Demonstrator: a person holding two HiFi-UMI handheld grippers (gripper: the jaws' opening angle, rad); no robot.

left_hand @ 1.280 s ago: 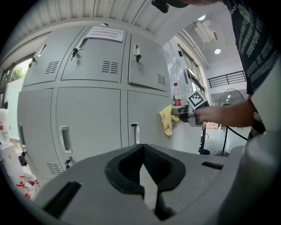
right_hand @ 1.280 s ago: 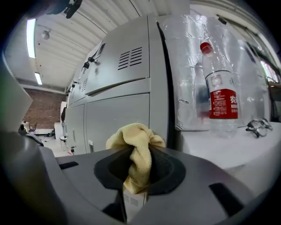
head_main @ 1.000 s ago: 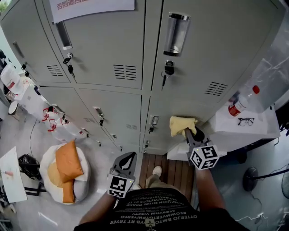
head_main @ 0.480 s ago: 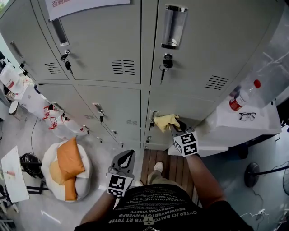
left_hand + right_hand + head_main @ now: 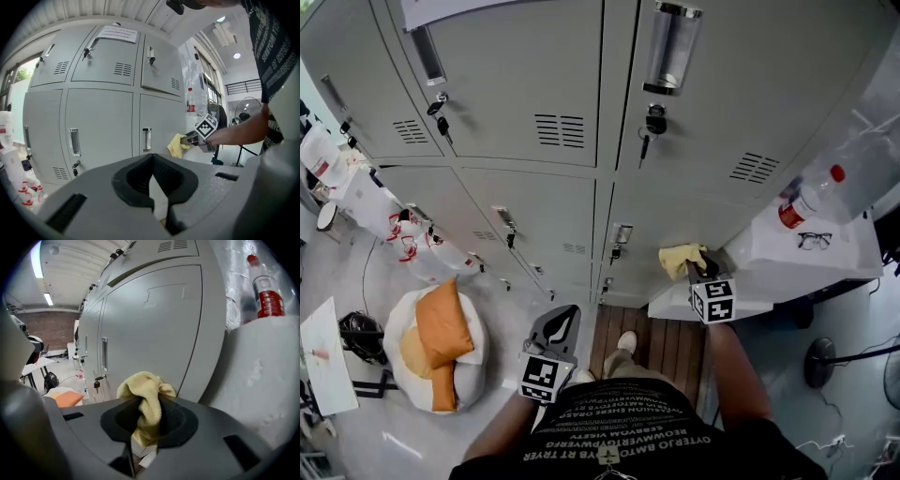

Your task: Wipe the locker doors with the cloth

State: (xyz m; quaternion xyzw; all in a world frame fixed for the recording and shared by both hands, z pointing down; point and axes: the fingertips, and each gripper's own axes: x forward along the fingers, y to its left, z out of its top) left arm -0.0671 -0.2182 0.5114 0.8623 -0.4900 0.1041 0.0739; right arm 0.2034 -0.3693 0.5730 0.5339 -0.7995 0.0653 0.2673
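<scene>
The grey locker doors [image 5: 534, 94] fill the upper part of the head view. My right gripper [image 5: 697, 270] is shut on a yellow cloth [image 5: 680, 260], which is pressed against the lower right locker door [image 5: 675, 216] near its bottom right corner. In the right gripper view the cloth [image 5: 146, 392] bunches out of the jaws in front of that door [image 5: 150, 329]. My left gripper [image 5: 560, 330] hangs low by my body, shut and empty, well short of the lockers. Its own view shows the cloth [image 5: 177, 144] and the right gripper [image 5: 190, 139] at the door [image 5: 159, 117].
A white cabinet [image 5: 787, 258] stands right of the lockers with a red-capped bottle [image 5: 806, 202] and glasses [image 5: 813, 241]. Keys [image 5: 649, 131] hang from locks. A beanbag with an orange cushion [image 5: 441, 328] lies at lower left. My foot [image 5: 624, 347] rests on wooden boards [image 5: 666, 342].
My right gripper slid the cloth left along the lower door toward its handle, then back right toward the cabinet. The left gripper has barely moved.
</scene>
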